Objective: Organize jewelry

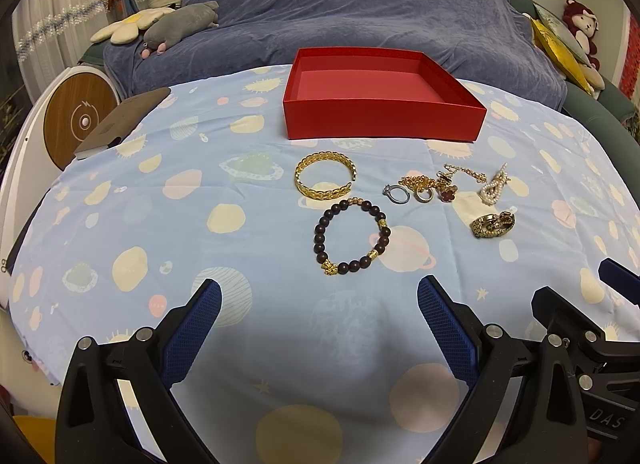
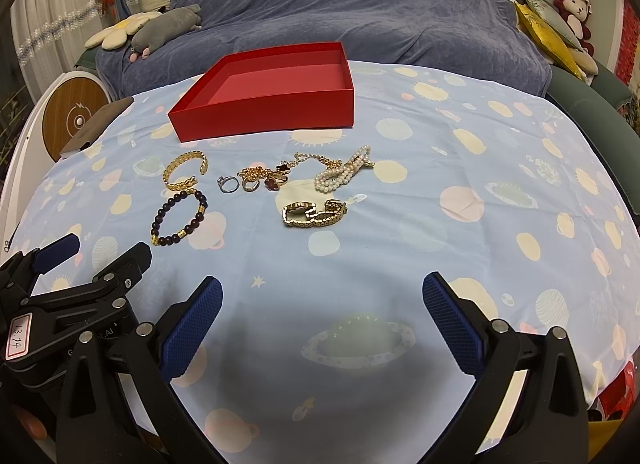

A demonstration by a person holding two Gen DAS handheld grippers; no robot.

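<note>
I see both my left tool (image 1: 319, 306) and right tool (image 2: 322, 302) spread wide, empty, near the jewelry lying before the red box (image 1: 384, 93).

We are in a home living room: behind a table under a planet-print cloth (image 1: 120, 199) stands a sofa draped in a blue throw (image 1: 360, 3), with soft toys (image 1: 180, 23), a toy monkey (image 2: 572, 7), cushions (image 2: 540, 35) and white curtains (image 1: 52, 23).
</note>
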